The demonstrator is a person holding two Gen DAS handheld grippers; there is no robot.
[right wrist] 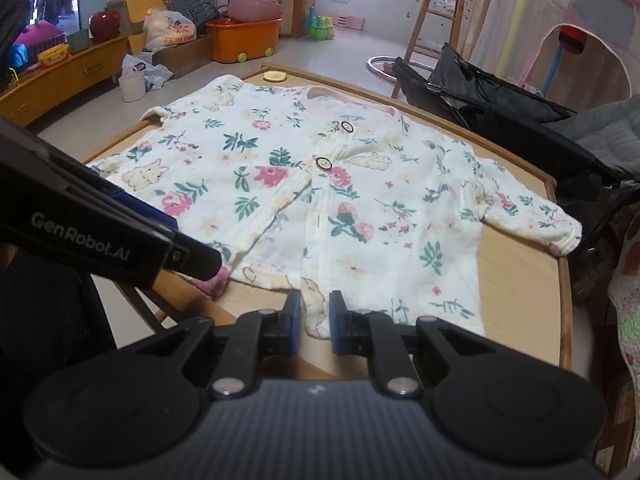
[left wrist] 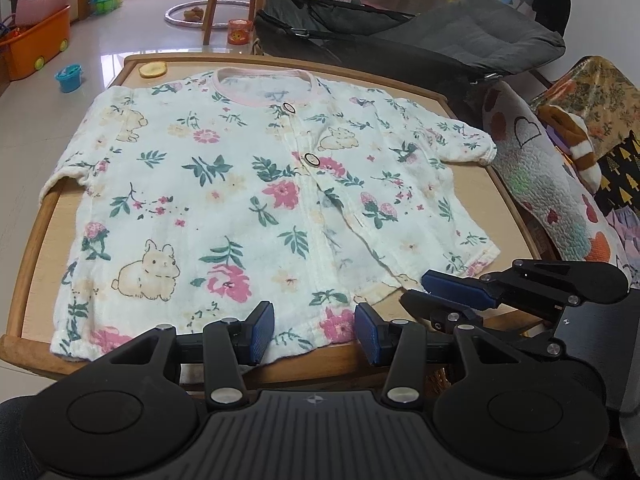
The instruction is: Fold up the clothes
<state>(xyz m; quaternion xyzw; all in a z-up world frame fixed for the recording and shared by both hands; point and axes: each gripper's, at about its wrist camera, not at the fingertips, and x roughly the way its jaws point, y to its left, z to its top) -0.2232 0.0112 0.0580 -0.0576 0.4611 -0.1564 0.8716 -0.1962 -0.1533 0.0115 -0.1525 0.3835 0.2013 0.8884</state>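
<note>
A white baby shirt (left wrist: 240,184) printed with flowers and rabbits lies spread flat, front up, on a low wooden table (left wrist: 484,188), collar at the far side. My left gripper (left wrist: 315,334) is open over the near hem, its blue pads wide apart on either side of a pink flower. It also shows in the right wrist view as the left gripper (right wrist: 194,242) at the hem's left part. My right gripper (right wrist: 315,320) stands at the placket's lower corner of the shirt (right wrist: 360,208). A narrow gap is left between its pads, and the hem corner lies in it, unpressed.
A round wooden disc (left wrist: 153,69) sits at the table's far left corner. A dark grey padded seat (left wrist: 440,40) stands beyond the far rim. A quilted blanket (left wrist: 532,168) and patterned cloths crowd the right side. An orange bin (left wrist: 36,46) and toys lie on the floor.
</note>
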